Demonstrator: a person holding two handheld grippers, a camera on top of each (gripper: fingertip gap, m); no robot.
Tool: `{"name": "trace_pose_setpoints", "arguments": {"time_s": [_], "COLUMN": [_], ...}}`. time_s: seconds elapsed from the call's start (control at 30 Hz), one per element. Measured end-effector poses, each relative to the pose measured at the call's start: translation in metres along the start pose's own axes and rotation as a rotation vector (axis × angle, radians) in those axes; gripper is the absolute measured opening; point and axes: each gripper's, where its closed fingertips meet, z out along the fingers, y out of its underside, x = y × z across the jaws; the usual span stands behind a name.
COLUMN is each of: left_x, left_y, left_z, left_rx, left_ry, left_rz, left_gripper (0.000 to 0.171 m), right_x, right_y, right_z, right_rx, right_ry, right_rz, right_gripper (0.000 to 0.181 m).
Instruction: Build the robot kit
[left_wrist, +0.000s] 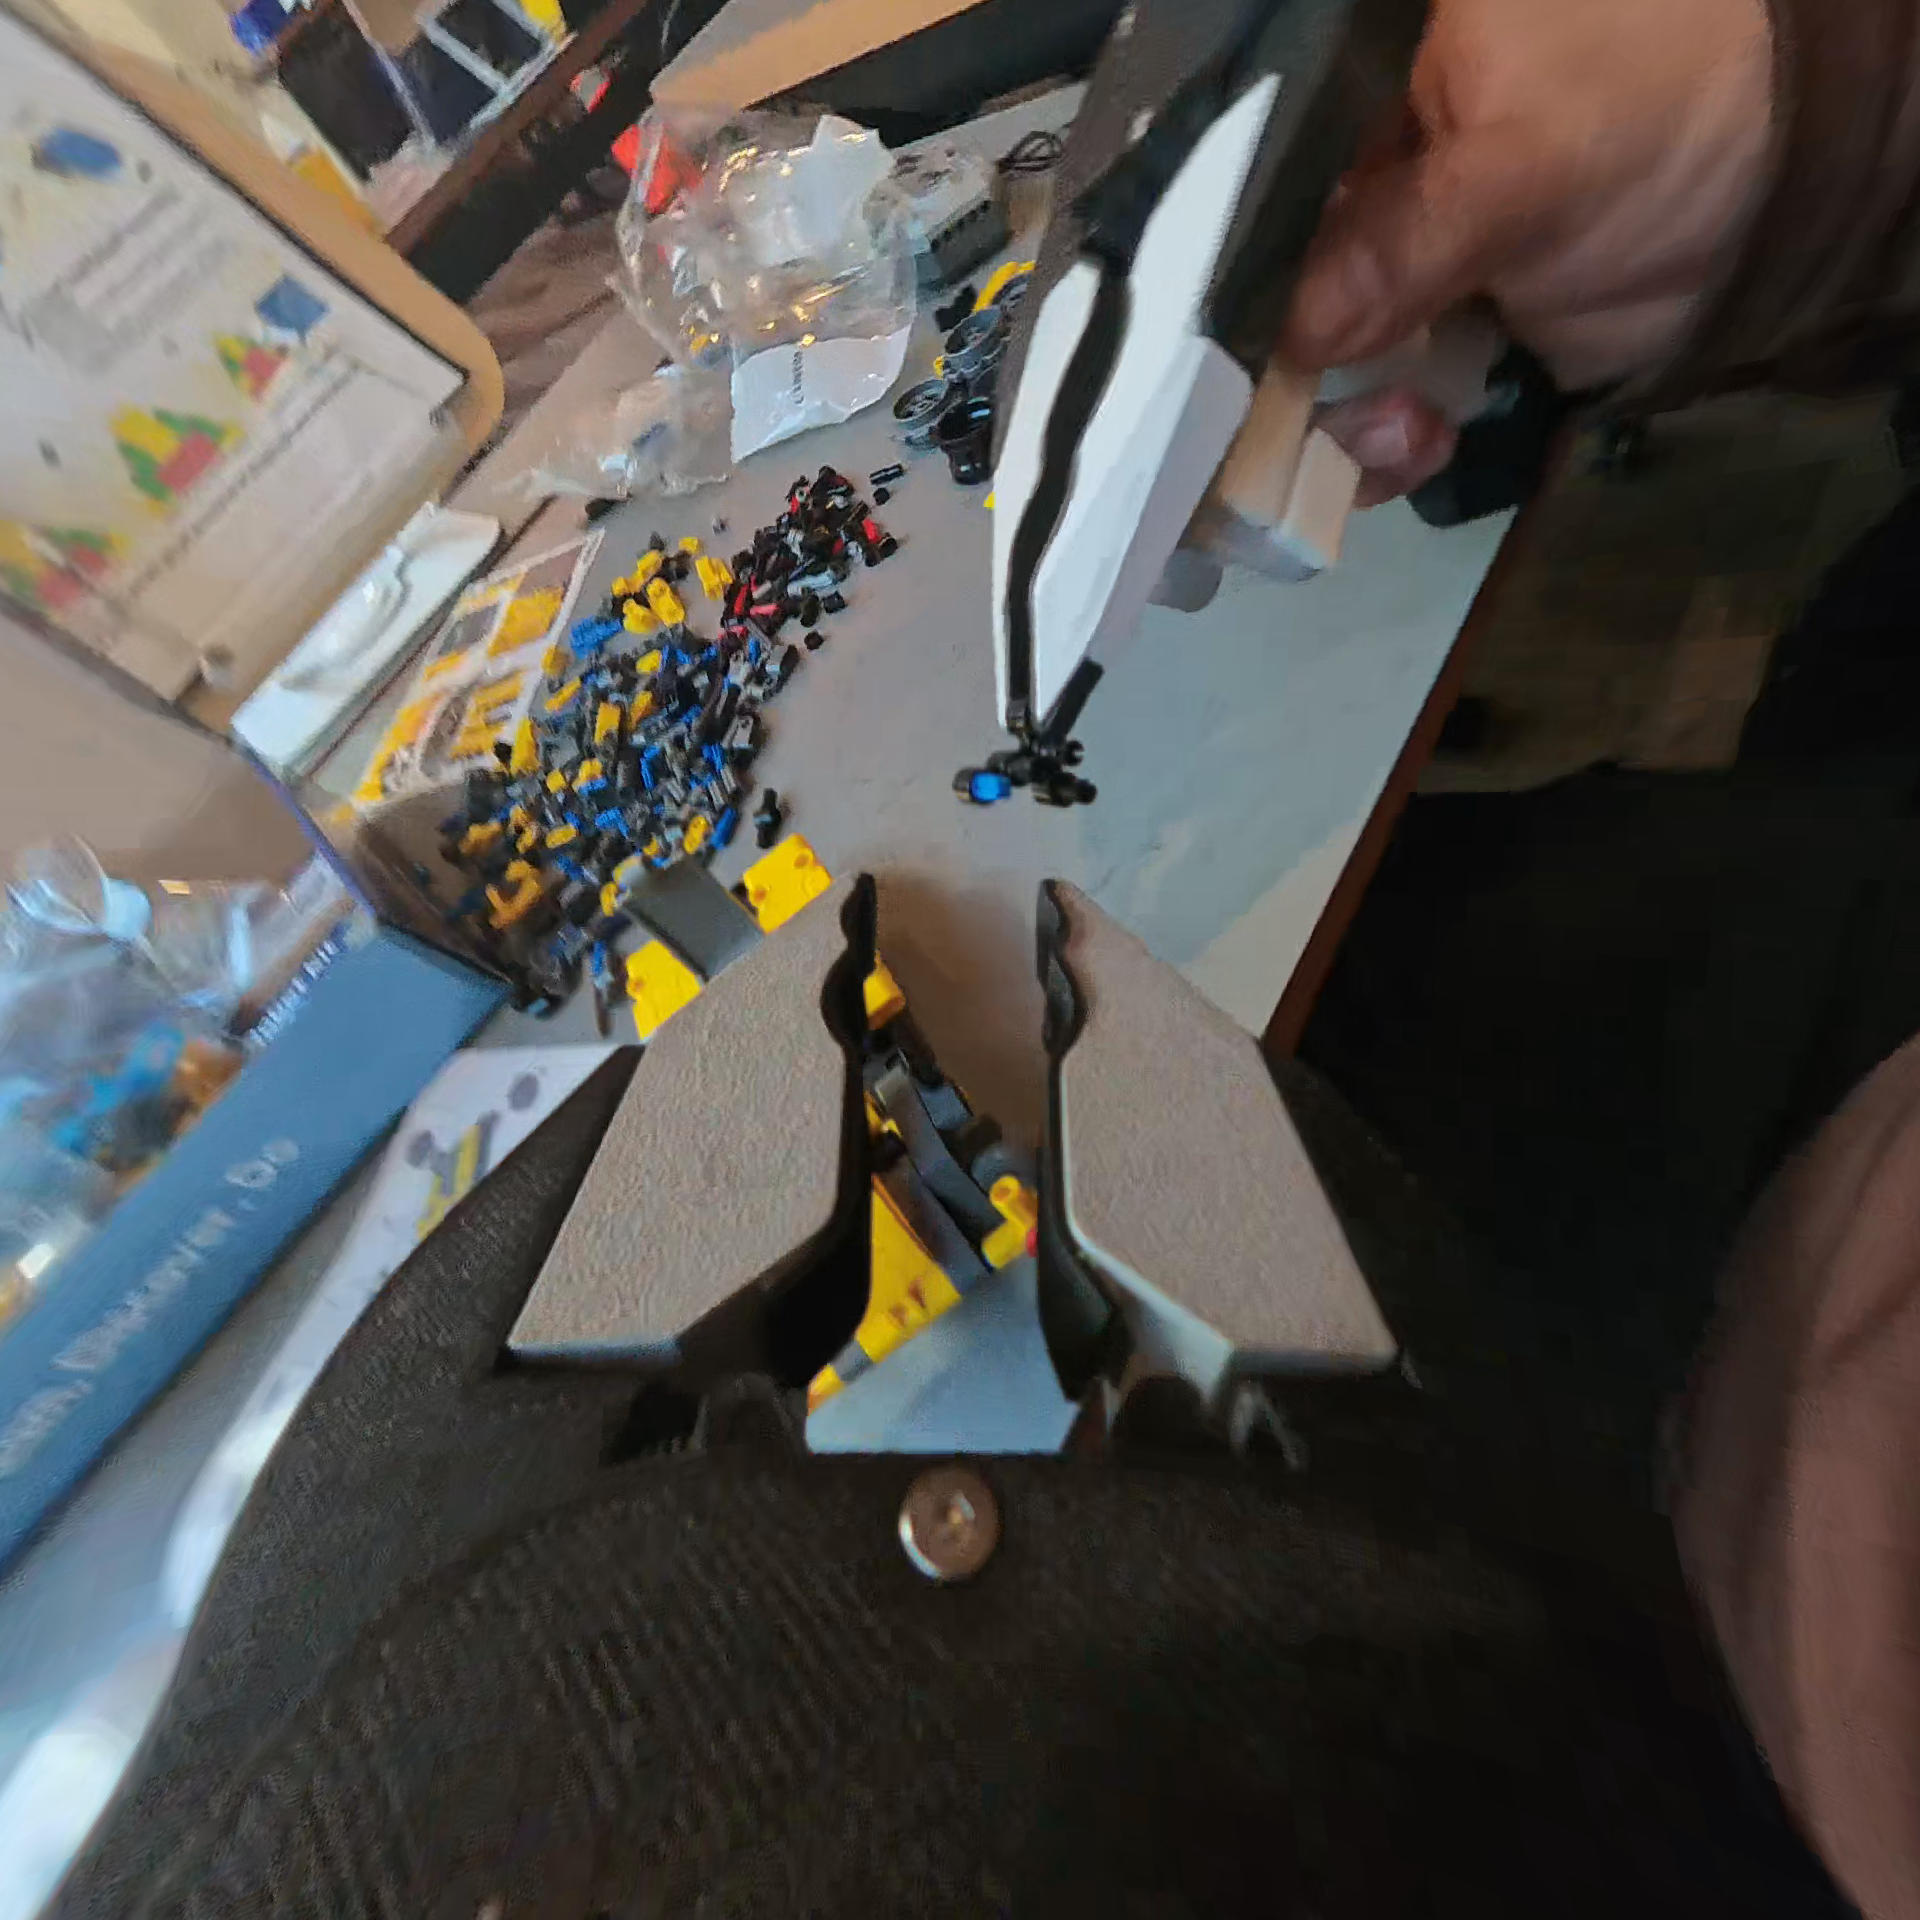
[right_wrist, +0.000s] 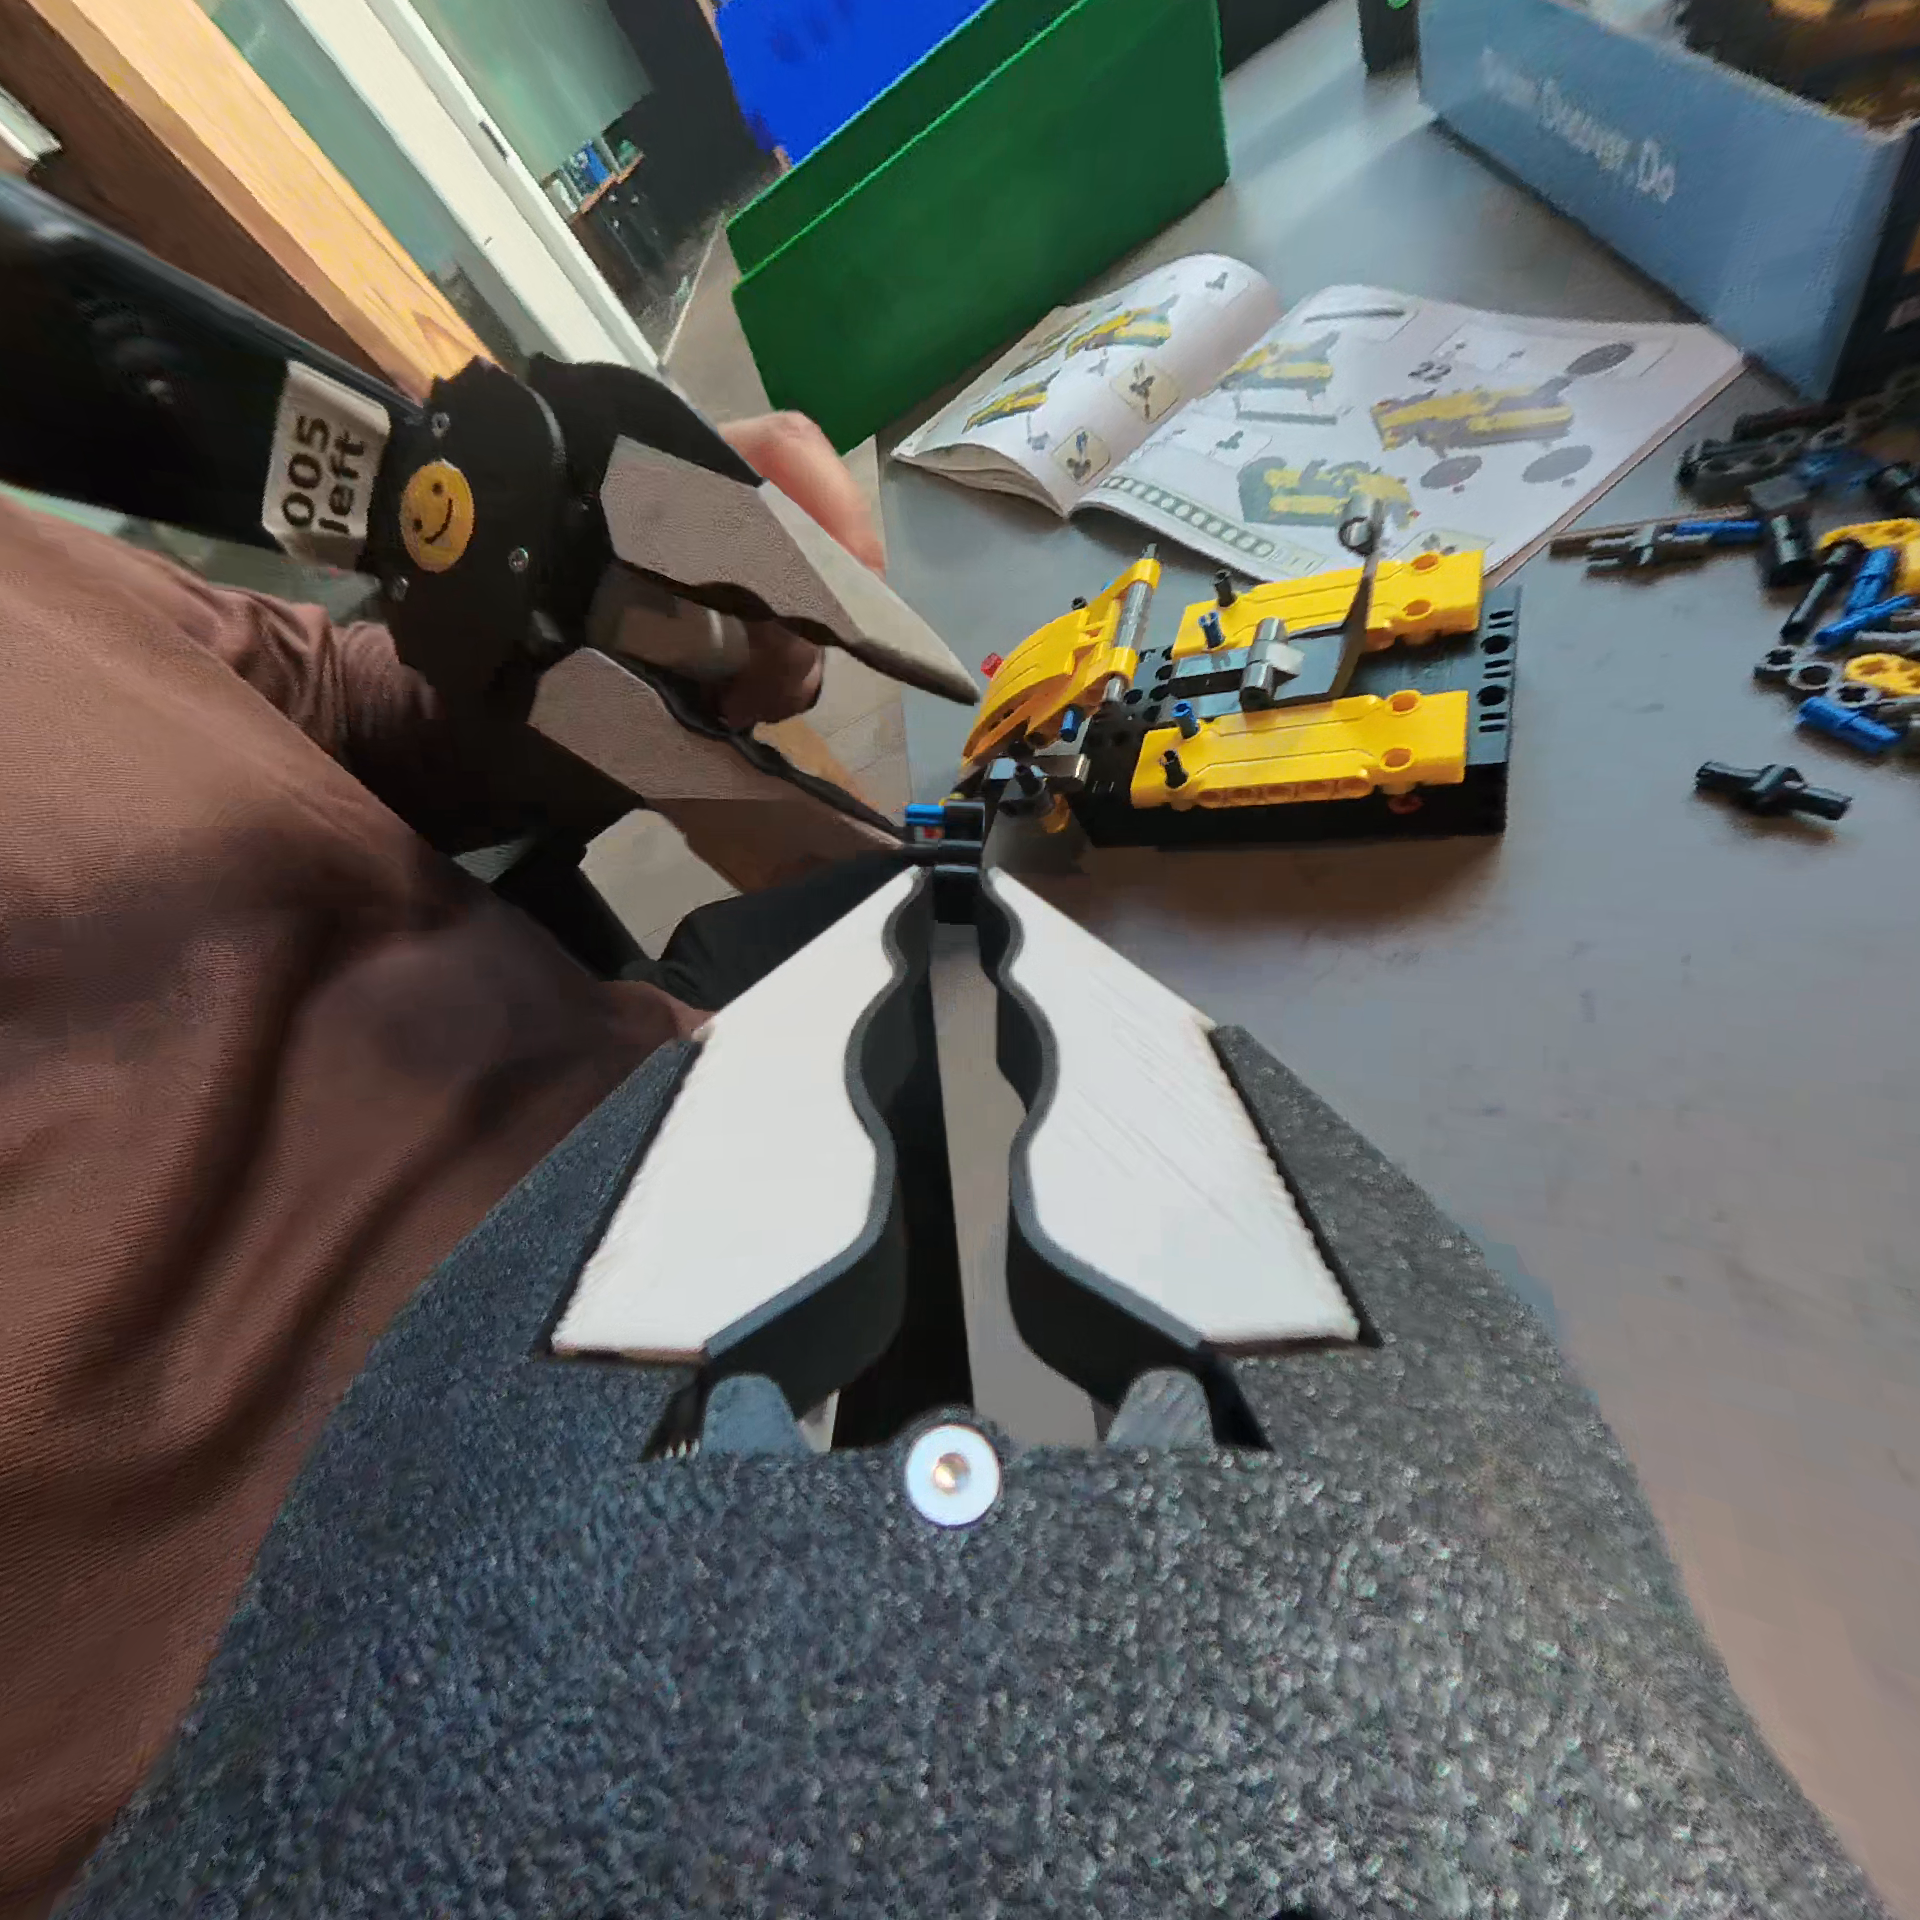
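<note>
A partly built yellow and black brick vehicle (right_wrist: 1309, 748) lies on the grey table. My left gripper (left_wrist: 956, 894) is open, and the vehicle (left_wrist: 904, 1278) shows under and between its grey fingers. In the right wrist view the left gripper (right_wrist: 935, 758) has its tips at the vehicle's yellow front end. My right gripper (right_wrist: 953, 883), with white fingers, is shut on a small black connector piece (right_wrist: 951, 842) that carries a blue pin. It holds the piece at the vehicle's front corner, close to the left gripper's lower fingertip. From the left wrist view the right gripper (left_wrist: 1023, 727) hangs over the table with the piece (left_wrist: 1023, 779).
A pile of loose yellow, blue and black parts (left_wrist: 644, 727) lies ahead, with plastic bags (left_wrist: 769, 249) and wheels (left_wrist: 956, 405) behind. An open instruction booklet (right_wrist: 1299, 405), a blue box (right_wrist: 1662, 177), a green bin (right_wrist: 977, 208) and more parts (right_wrist: 1829, 623) surround the vehicle. The table edge (left_wrist: 1382, 831) runs on the right. The tips of both grippers are at nearly the same place.
</note>
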Motion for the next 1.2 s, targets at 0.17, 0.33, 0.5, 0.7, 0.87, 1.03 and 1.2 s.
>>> {"name": "trace_pose_setpoints", "arguments": {"time_s": [0.17,0.33,0.5,0.7,0.87,1.03,1.2], "left_x": [0.005,0.008,0.009,0.001,-0.003,-0.001,-0.006], "left_y": [0.012,0.014,0.015,0.013,0.012,0.011,0.012], "left_z": [-0.014,-0.021,-0.022,-0.029,-0.030,-0.026,-0.025], "left_rx": [0.042,0.092,0.129,0.144,0.133,0.118,0.130], "left_ry": [0.076,0.115,0.126,0.155,0.146,0.139,0.171], "left_rz": [-0.217,-0.241,-0.226,-0.297,-0.311,-0.315,-0.345], "left_gripper": [0.027,0.023,0.011,0.018,0.018,0.017,0.016], "right_x": [0.006,0.025,0.025,0.019,0.010,0.000,-0.010], "right_y": [-0.016,-0.020,-0.029,-0.026,-0.021,-0.022,-0.022], "right_z": [0.003,0.007,0.009,0.017,0.018,0.015,0.017], "right_rx": [0.057,0.031,0.057,0.011,-0.014,0.011,-0.008], "right_ry": [0.157,0.361,0.444,0.522,0.536,0.527,0.573], "right_rz": [-0.237,-0.417,-0.535,-0.735,-0.818,-0.844,-0.974], "right_gripper": [0.004,0.004,0.004,0.004,0.004,0.004,0.004]}}
